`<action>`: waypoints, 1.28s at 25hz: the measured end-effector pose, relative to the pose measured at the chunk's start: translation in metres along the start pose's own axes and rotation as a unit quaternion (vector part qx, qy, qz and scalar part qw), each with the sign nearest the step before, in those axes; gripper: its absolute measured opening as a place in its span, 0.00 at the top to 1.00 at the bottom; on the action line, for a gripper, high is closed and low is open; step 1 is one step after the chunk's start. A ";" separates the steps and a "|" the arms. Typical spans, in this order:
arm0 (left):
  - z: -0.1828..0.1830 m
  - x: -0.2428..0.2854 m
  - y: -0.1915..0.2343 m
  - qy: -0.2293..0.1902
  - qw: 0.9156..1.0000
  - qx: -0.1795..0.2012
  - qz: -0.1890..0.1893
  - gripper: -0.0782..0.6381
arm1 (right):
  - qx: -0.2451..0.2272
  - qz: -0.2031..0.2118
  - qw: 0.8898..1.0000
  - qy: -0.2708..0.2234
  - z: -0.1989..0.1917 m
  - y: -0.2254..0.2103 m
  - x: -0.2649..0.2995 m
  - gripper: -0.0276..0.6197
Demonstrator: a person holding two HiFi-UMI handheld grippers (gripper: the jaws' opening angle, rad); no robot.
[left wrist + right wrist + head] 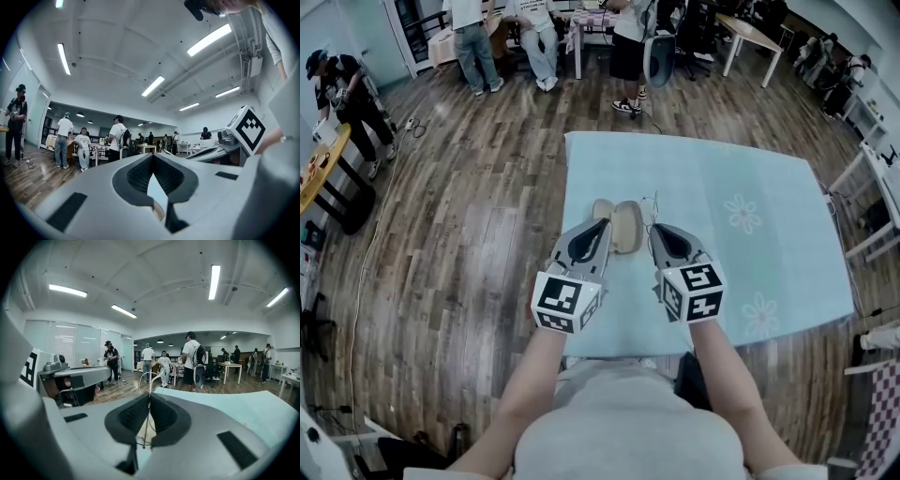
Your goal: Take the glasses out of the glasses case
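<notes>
An open beige glasses case (625, 225) lies on the light blue tablecloth (750, 178), its two halves side by side. My right gripper (654, 228) sits just right of the case and is shut on the thin wire-framed glasses (650, 208). In the right gripper view the wire frame (146, 378) rises from between the closed jaws (149, 398), above the case (142, 435). My left gripper (602, 223) rests at the case's left half. Its jaws (153, 156) meet at the tips with nothing seen between them; a bit of the case (159, 211) shows below.
The table's left edge (566, 187) lies close to the left gripper, above wooden floor (478, 234). Several people (478, 37) stand or sit among desks at the far end of the room. A white rack (874, 202) stands right of the table.
</notes>
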State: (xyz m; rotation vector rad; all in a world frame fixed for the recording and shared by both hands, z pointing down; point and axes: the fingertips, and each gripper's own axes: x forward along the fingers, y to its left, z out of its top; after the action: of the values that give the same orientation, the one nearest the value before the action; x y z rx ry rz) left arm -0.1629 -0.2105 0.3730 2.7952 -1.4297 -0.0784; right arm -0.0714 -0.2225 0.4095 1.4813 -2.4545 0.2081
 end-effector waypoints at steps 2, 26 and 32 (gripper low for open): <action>0.002 0.001 -0.002 -0.006 1.000 -0.004 0.001 0.88 | 0.000 -0.001 1.000 -0.008 0.004 -0.001 -0.007 0.94; 0.028 0.002 -0.024 -0.039 0.999 0.017 -0.010 0.88 | -0.010 -0.002 0.991 -0.136 0.037 0.003 -0.065 0.94; 0.027 0.006 -0.032 -0.038 0.999 0.017 -0.016 0.88 | -0.006 -0.006 0.989 -0.148 0.041 0.003 -0.072 0.94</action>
State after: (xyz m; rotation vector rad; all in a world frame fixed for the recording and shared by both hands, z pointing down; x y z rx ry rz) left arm -0.1352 -0.1960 0.3447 2.8723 -1.4147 -0.1640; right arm -0.0483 -0.1711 0.3488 1.6243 -2.6654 -0.0311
